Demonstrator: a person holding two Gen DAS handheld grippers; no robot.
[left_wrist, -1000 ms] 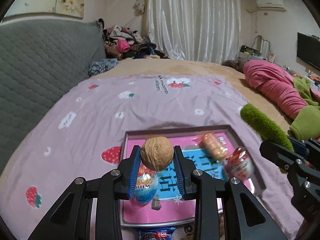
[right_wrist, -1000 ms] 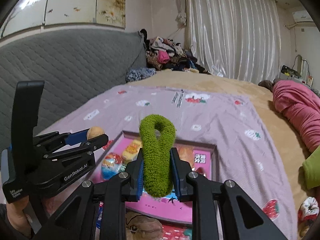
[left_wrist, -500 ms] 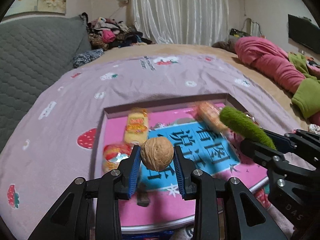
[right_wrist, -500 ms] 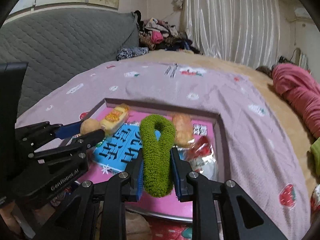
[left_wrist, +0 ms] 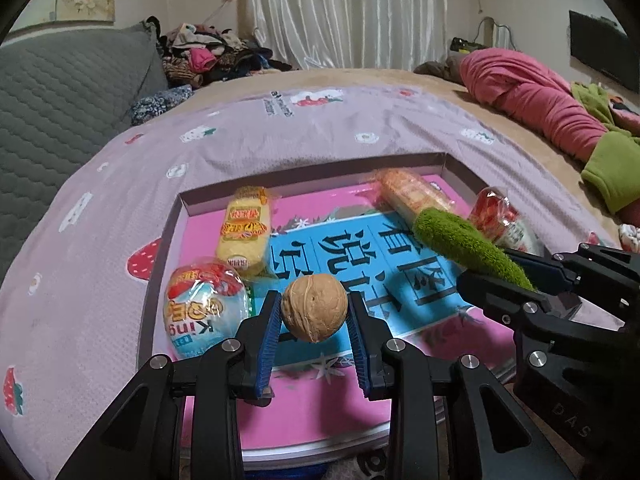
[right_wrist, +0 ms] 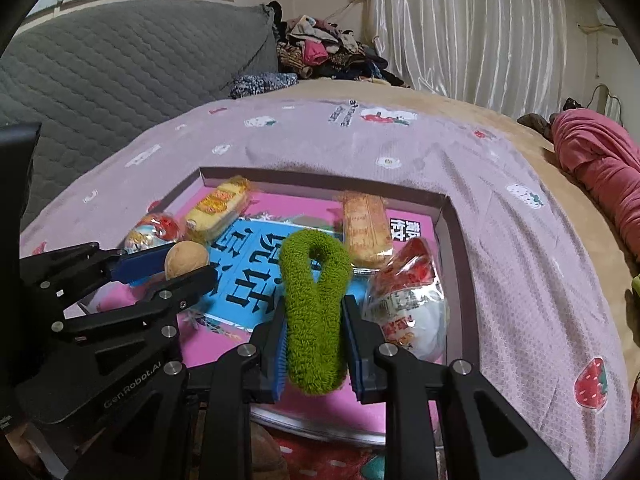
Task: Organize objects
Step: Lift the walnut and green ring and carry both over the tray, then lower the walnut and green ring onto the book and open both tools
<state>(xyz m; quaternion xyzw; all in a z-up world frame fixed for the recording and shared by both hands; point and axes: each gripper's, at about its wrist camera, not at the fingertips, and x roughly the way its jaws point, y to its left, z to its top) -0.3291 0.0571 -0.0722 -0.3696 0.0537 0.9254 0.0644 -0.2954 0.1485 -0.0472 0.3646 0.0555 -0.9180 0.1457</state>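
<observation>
My left gripper (left_wrist: 314,322) is shut on a walnut (left_wrist: 314,308) and holds it over the near left part of a shallow pink and blue box (left_wrist: 308,166). My right gripper (right_wrist: 314,332) is shut on a fuzzy green hair tie (right_wrist: 314,312) and holds it over the box's (right_wrist: 320,176) near middle. The walnut (right_wrist: 185,259) and the left gripper also show at the left of the right wrist view. In the box lie a yellow cake pack (left_wrist: 242,232), a blue and red egg-shaped pack (left_wrist: 204,312), an orange biscuit pack (left_wrist: 412,196) and a red and white pack (left_wrist: 500,220).
The box rests on a purple strawberry-print blanket (left_wrist: 280,128) on a bed. A grey quilted headboard (left_wrist: 60,92) stands at the left. Piled clothes (left_wrist: 208,52) lie at the back. A pink bundle (left_wrist: 532,104) and green cloth (left_wrist: 608,168) lie at the right.
Both grippers have come down and forward over the box, each still holding its object. The box and its packs now look nearer and larger.
</observation>
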